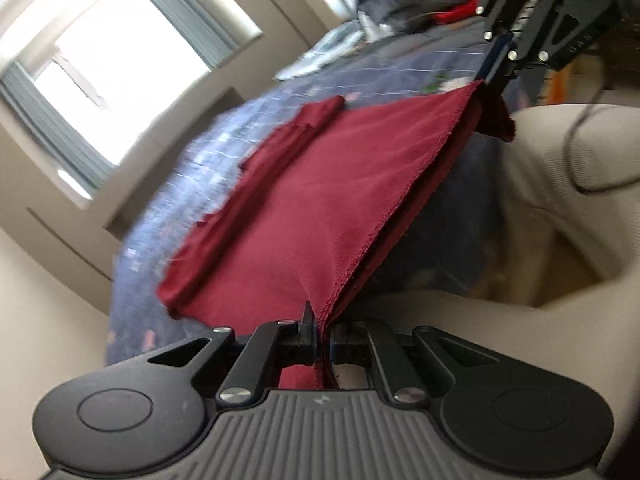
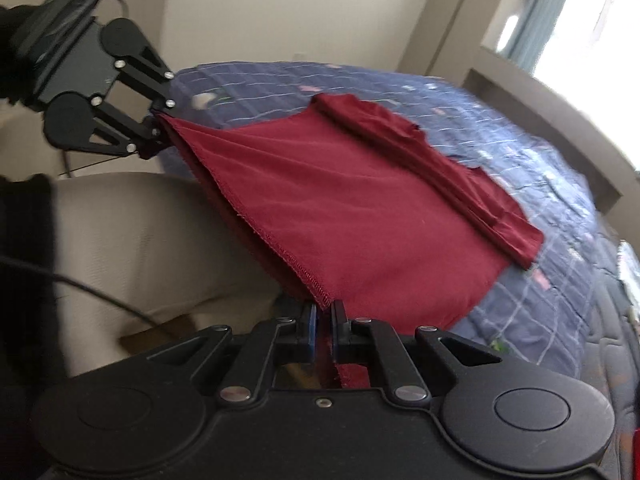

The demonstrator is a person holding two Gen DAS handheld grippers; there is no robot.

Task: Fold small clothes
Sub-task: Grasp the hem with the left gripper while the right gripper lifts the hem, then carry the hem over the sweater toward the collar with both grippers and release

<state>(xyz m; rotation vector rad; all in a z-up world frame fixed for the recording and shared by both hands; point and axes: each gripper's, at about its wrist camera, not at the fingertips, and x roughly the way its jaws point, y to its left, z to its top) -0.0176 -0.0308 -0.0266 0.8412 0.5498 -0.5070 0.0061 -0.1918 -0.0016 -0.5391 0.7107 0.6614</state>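
A dark red garment [image 1: 320, 200] lies partly on a blue patterned bedspread [image 1: 192, 184], its near hemmed edge lifted and stretched taut between both grippers. My left gripper [image 1: 323, 334] is shut on one corner of that hem. My right gripper [image 2: 325, 330] is shut on the other corner. The garment [image 2: 360, 216] has a folded sleeve along its far edge. In the left wrist view the right gripper [image 1: 496, 74] shows at the top right; in the right wrist view the left gripper [image 2: 158, 136] shows at the upper left.
The bedspread [image 2: 540, 184] covers a bed beside a window [image 1: 120, 68]. A pile of clothes [image 1: 408, 0] sits at the bed's far end. Beige upholstery [image 2: 140, 232] with a black cable [image 2: 100, 292] lies under the lifted hem.
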